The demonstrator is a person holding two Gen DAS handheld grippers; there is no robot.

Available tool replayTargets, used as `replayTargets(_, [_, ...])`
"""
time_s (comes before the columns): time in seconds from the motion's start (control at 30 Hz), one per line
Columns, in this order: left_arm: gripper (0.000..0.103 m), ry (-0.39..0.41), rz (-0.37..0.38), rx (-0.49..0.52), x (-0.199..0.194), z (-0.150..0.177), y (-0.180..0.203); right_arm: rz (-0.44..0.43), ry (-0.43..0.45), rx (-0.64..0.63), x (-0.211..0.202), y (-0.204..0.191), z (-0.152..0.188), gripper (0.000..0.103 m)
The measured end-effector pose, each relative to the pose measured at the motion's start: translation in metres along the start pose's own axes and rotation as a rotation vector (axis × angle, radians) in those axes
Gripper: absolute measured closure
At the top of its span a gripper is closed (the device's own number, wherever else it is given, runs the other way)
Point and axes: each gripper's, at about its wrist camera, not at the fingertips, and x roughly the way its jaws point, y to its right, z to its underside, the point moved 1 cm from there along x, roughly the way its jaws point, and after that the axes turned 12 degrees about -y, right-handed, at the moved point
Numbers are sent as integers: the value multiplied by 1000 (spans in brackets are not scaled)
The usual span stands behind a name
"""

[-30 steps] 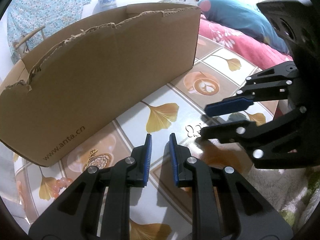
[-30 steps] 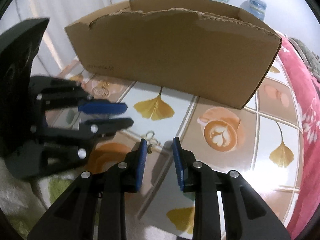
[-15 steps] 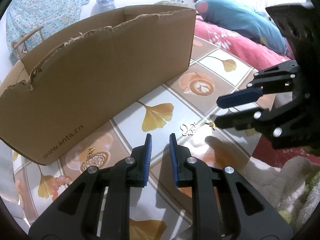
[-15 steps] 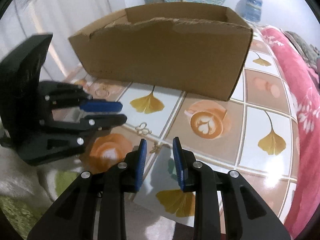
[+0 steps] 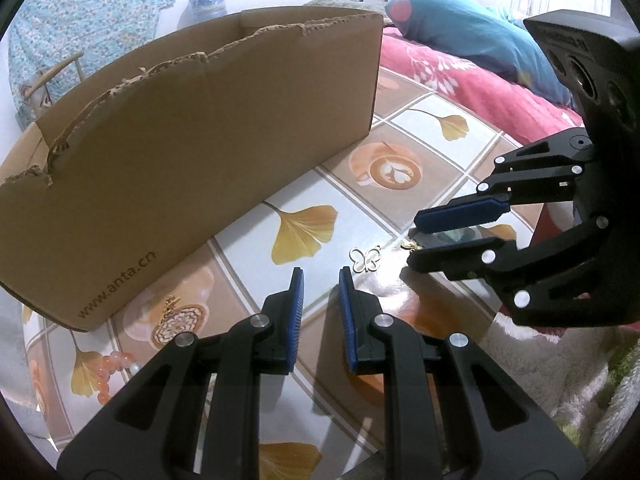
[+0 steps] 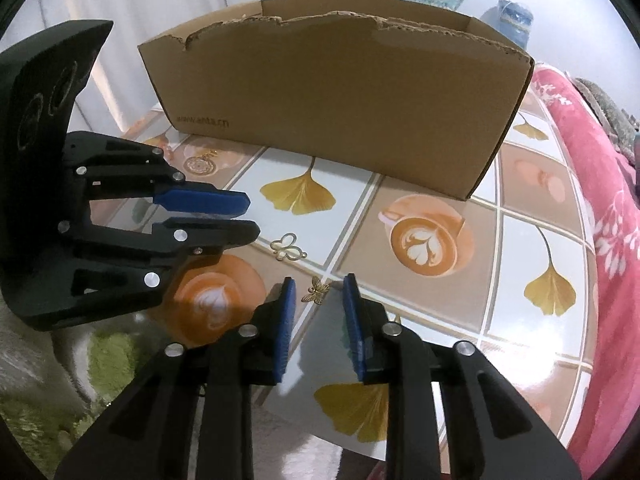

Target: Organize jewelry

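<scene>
A small gold butterfly charm (image 6: 316, 290) lies on the patterned tabletop between the fingertips of my right gripper (image 6: 319, 284), whose jaws are closing; the pads stand just clear of it. In the left wrist view the same charm (image 5: 410, 245) sits at the tips of the right gripper (image 5: 414, 240). A larger outline butterfly (image 6: 287, 246) (image 5: 365, 260) lies flat between the two grippers. My left gripper (image 5: 320, 276) (image 6: 252, 216) hovers with a narrow gap and nothing in it. A torn cardboard box (image 5: 192, 132) (image 6: 340, 100) stands behind.
A gold pendant (image 5: 172, 306) and an orange bead bracelet (image 5: 116, 364) lie by the box's near left corner. A pink floral blanket (image 6: 608, 184) and a blue pillow (image 5: 472, 36) border the right side. A fluffy green-and-white rug (image 6: 104, 364) lies under the near edge.
My right gripper drew back from over the outline butterfly to the small gold butterfly and its jaws narrowed. The left gripper stayed put.
</scene>
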Motion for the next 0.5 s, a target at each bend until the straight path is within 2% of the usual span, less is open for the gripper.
replayTargets(0.17, [86,5,5,-5,0,-1,0,-8,-7,20,-1,-1,1,95])
replayTargets(0.33, [86,17,42,-5,-2,-4,2,-4,-4,37,-2,7,3,95])
replayTargets(0.43, [78,18,86,-15,-1,-7,4,2,0,63,-4,16,5,95])
replayTargets(0.5, [77,14,97,-8,0,-10,7,15,4,79,-5,22,6,95])
